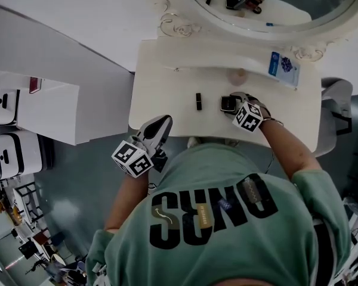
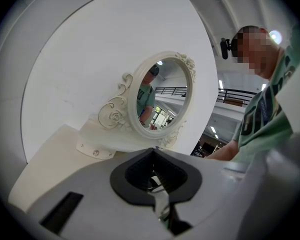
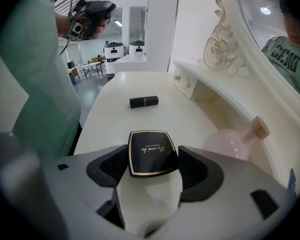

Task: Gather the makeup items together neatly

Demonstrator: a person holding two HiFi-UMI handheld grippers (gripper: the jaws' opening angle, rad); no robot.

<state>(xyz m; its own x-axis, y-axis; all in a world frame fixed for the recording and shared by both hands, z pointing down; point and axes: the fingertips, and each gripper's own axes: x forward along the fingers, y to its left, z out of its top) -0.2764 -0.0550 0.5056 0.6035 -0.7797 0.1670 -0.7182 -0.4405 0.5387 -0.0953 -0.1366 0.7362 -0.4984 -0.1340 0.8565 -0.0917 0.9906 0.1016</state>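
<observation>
A black square compact (image 3: 152, 152) with a gold rim sits between the jaws of my right gripper (image 3: 153, 160), and both pads lie against its sides. In the head view, this gripper (image 1: 232, 102) and the compact (image 1: 227, 103) are low over the white vanity table (image 1: 167, 94). A black lipstick tube (image 1: 198, 100) lies on its side to the left of the compact, and it also shows in the right gripper view (image 3: 143, 101). A pale pink bottle (image 3: 230, 141) lies under the mirror shelf. My left gripper (image 1: 164, 121) hangs off the table's front edge, jaws together and empty (image 2: 154, 150).
An ornate oval mirror (image 1: 268, 5) stands on a raised shelf (image 1: 215, 55) at the back of the table. A blue and white packet (image 1: 283, 67) lies at the back right. White cabinets (image 1: 48, 112) stand to the left. A person's torso crowds the front edge.
</observation>
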